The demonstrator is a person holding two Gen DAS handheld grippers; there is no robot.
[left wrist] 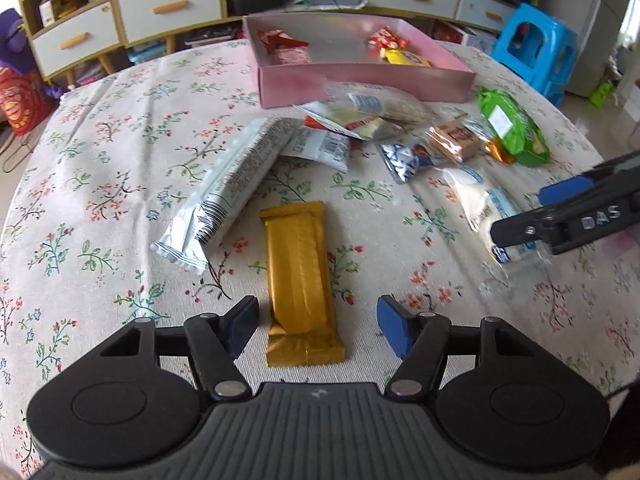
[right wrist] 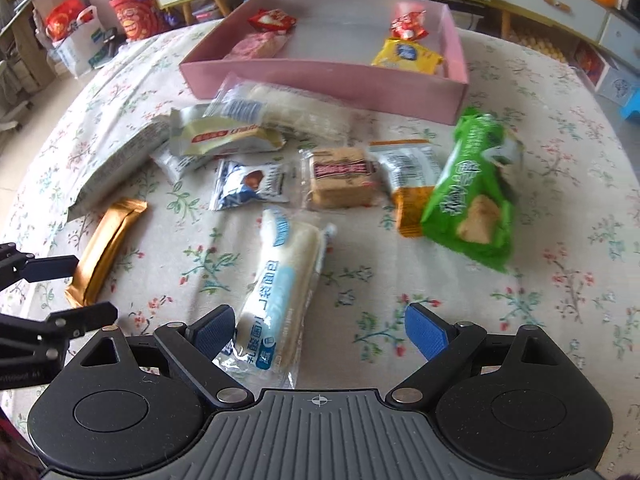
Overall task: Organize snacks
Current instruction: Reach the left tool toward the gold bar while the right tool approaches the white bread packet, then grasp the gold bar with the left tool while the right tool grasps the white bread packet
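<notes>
Floral tablecloth [left wrist: 100,168] (drawer units [left wrist: 168,12] behind)

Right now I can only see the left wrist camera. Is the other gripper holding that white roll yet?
Observer: No. The right gripper is open, and the white roll lies loose between its fingers, close to one of them.
Operator: What's on the front of the green packet?
Observer: The green packet has a biscuit pictured on it.
Operator: And the yellow one in the box?
Observer: The yellow packet in the pink box carries a round blue logo.
</notes>
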